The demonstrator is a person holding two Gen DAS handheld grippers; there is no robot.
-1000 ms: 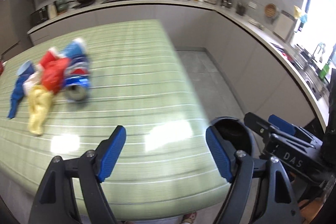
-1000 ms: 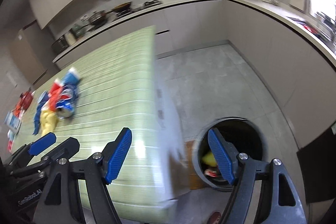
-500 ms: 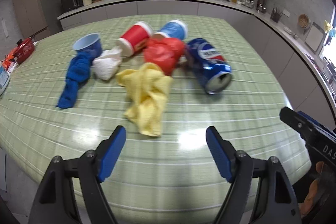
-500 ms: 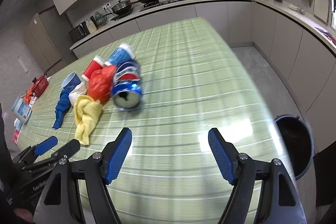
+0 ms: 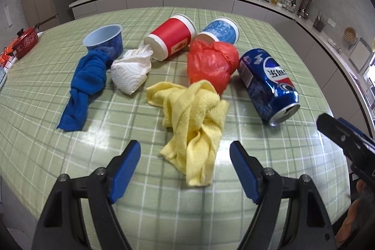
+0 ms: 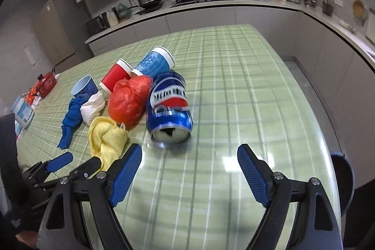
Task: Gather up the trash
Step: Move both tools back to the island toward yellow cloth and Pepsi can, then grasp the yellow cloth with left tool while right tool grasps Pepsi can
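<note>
Both claws gape, empty — blue can [image 6: 170, 107] well inside table edge [image 6: 314, 123].

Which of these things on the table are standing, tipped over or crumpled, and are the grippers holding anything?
Blue can: on its side, dented.
Red cup: tipped over.
Patterned blue cup: tipped over.
Plain blue cup: tilted.
Yellow cloth: crumpled.
Left hand-held gripper: open, empty.
Right hand-held gripper: just opening, empty.

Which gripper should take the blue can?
Probably right: the blue can lies straight ahead of the open right gripper. The left gripper faces the yellow cloth instead.
</note>
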